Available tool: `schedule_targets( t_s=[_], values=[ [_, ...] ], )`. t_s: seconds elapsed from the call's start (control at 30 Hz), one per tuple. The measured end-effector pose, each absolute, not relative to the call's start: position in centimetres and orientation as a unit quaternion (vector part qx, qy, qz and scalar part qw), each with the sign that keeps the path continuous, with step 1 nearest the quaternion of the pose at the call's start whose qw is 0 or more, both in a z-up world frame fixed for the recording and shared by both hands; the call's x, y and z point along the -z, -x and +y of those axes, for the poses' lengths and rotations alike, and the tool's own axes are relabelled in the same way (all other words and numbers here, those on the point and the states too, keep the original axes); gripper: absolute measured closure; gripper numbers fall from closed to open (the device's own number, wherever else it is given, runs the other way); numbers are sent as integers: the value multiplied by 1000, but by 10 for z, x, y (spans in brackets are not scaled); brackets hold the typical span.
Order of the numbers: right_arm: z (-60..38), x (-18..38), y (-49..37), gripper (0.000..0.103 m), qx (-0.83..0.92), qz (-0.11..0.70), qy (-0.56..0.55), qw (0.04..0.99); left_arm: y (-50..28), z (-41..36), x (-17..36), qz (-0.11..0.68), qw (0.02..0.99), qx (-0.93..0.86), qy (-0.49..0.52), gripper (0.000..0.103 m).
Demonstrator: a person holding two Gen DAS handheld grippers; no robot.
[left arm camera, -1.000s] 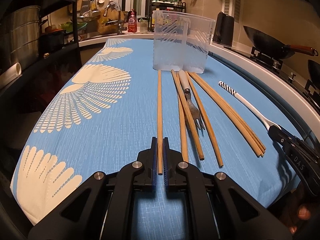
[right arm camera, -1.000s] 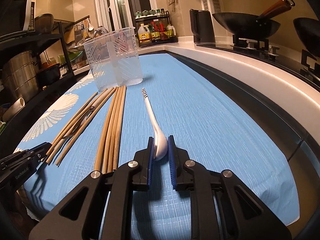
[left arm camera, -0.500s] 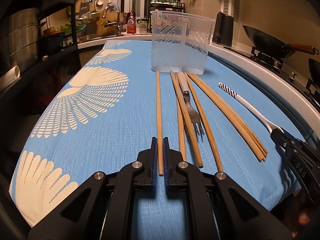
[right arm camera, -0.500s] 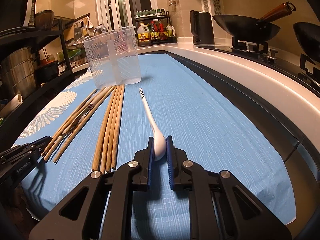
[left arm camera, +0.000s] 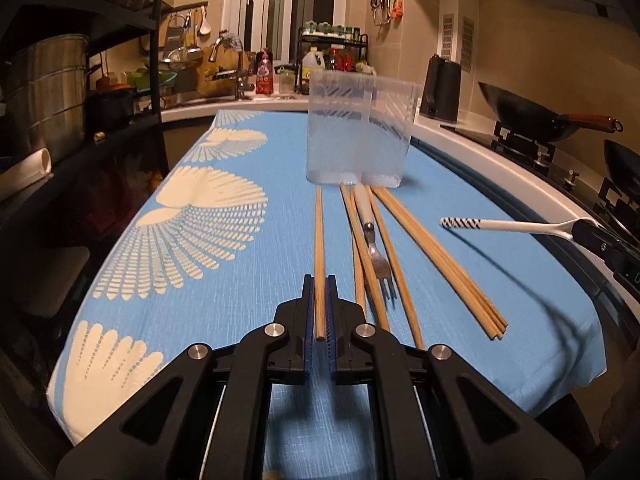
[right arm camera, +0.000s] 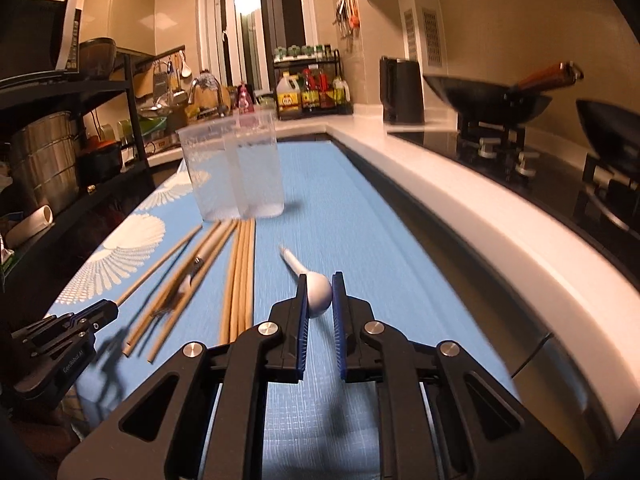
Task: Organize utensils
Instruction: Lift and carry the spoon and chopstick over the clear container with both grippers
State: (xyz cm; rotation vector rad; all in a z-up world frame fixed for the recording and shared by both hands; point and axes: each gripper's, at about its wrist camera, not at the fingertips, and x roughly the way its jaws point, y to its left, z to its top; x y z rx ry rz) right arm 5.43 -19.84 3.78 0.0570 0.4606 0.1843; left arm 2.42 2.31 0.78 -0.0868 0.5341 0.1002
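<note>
Readable lettering: one gripper mark, little else

In the right wrist view, the black plastic left gripper [right arm camera: 105,312] at the lower left carries small pale lettering that seems to read "GenRobot.AI". The label on the big yellow-capped oil jug [right arm camera: 289,95] on the far black wire rack is too blurred to read.

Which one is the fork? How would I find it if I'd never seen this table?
Find the clear plastic holder standing on the blue tablecloth. Just in front of it lies a bunch of wooden chopsticks, and the fork lies flat among them, handle toward the holder. It is the only metal piece there, with prongs and a pale handle.
</note>
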Motion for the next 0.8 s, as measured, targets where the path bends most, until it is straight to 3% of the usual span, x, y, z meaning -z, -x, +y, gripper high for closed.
schedule_targets(
  t_s=[0.3,0.8],
  values=[
    [-193,-87,-53,92,-102,185,6,977,-4,31,-71,183,981,-39,42,98],
    [-173,-140,-103,92,-164,210,30,963,-88,84,-152,234,967,19,96,98]
  ],
)
